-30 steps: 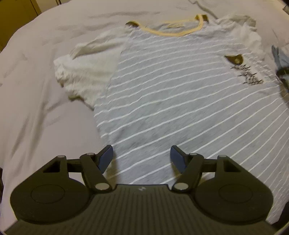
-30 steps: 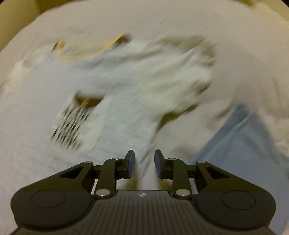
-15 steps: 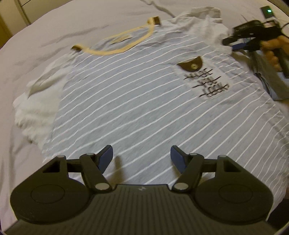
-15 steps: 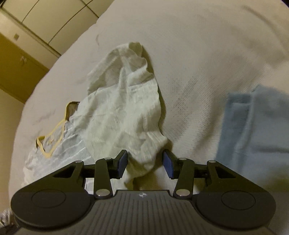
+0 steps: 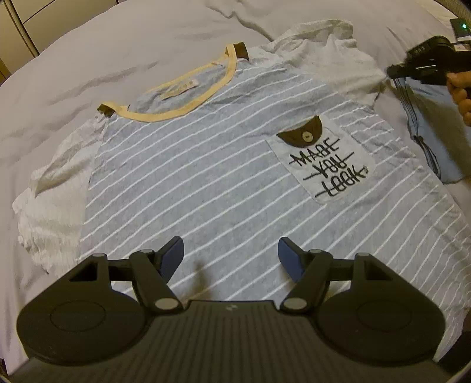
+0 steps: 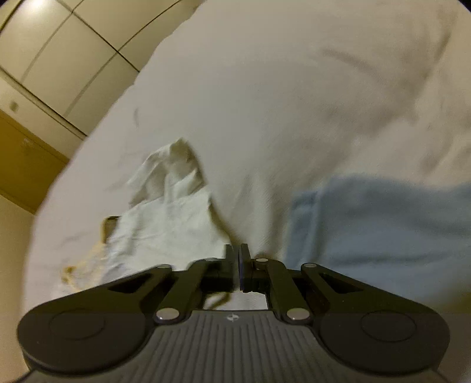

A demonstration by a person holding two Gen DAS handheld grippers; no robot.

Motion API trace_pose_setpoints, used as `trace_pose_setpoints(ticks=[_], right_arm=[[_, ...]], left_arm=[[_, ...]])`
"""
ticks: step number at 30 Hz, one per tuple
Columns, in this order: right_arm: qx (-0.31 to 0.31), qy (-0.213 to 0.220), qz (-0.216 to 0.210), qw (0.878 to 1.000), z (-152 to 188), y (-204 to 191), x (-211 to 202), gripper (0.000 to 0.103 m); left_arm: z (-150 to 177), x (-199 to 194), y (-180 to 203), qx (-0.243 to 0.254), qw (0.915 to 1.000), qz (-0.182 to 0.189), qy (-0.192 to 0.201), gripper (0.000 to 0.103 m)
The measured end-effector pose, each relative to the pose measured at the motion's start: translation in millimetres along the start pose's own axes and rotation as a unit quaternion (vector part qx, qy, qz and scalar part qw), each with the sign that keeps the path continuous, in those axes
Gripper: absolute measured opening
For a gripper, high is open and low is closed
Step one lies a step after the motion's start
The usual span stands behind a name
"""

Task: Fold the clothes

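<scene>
A grey T-shirt (image 5: 206, 176) with white stripes, a yellow collar and a lettered chest pocket (image 5: 326, 165) lies face up, spread flat on the bed. My left gripper (image 5: 231, 256) hovers open over the shirt's lower body, nothing between its fingers. My right gripper (image 5: 393, 72) is at the outer edge of the shirt's white right sleeve (image 5: 329, 50), held by a hand (image 5: 462, 94). In the right wrist view that gripper (image 6: 238, 257) is shut, pinching the sleeve (image 6: 170, 221) at its hem. The other white sleeve (image 5: 50, 212) lies crumpled at the left.
A folded light blue garment (image 6: 382, 229) lies on the pale bed sheet (image 5: 117, 53) just right of the shirt, also visible as blue garment (image 5: 424, 141). A small device with a green light (image 5: 460, 28) sits at the far right. Cabinet doors (image 6: 59, 59) stand beyond the bed.
The right gripper closed from open onto the sleeve's hem. The left gripper swung right and higher over the shirt, staying open, so the whole shirt now shows.
</scene>
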State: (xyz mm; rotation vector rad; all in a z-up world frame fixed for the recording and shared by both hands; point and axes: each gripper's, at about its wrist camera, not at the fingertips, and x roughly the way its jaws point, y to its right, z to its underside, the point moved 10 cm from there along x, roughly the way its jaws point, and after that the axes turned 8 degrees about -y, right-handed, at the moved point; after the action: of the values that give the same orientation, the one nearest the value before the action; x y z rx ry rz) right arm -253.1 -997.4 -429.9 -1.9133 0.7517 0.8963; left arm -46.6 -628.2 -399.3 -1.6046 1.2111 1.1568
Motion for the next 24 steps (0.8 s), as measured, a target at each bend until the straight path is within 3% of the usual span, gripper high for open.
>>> trace_pose_setpoints(ticks=[2,5,8,10,14,16,20,24], right_arm=[[-0.045,0.020,0.033,0.998,-15.0,-7.4,-4.5,0.011],[-0.128,0.026,0.020,0.991,-35.7,-43.0,2.6,0.012],[-0.202,-0.029,-0.002,0.979,-42.3,-80.7,39.2,0.012],[-0.236,-0.047,0.012,0.971,-50.4,-92.9,62.9,0.011],[-0.234,-0.012,0.091,0.968,-82.1,-85.1,83.7,0.000],[-0.225,0.010,0.106,0.968,-86.8,-85.5,78.4,0.000],[-0.260,0.049,0.100,0.959,-73.6,-107.6,60.9,0.017],[-0.283,0.030,0.087,0.955,-50.2,-115.0,64.2,0.028]], left_arm=[[-1.3,-0.1,-1.2,-0.001,1.0000,-0.001,0.001,0.067],[-1.6,-0.8,-3.3,-0.005,1.0000,-0.003,0.001,0.068],[3.1,-0.5,-7.2,-0.016,0.9998,-0.007,-0.002,0.068],[7.1,-0.5,-10.4,-0.024,0.9997,-0.010,-0.004,0.068],[18.3,-1.6,-19.3,-0.042,0.9989,-0.019,-0.010,0.068],[24.9,-2.7,-24.8,-0.054,0.9982,-0.023,-0.013,0.069],[36.7,-4.1,-32.7,-0.075,0.9965,-0.030,-0.021,0.070],[38.9,-7.2,-35.4,-0.084,0.9955,-0.038,-0.021,0.070]])
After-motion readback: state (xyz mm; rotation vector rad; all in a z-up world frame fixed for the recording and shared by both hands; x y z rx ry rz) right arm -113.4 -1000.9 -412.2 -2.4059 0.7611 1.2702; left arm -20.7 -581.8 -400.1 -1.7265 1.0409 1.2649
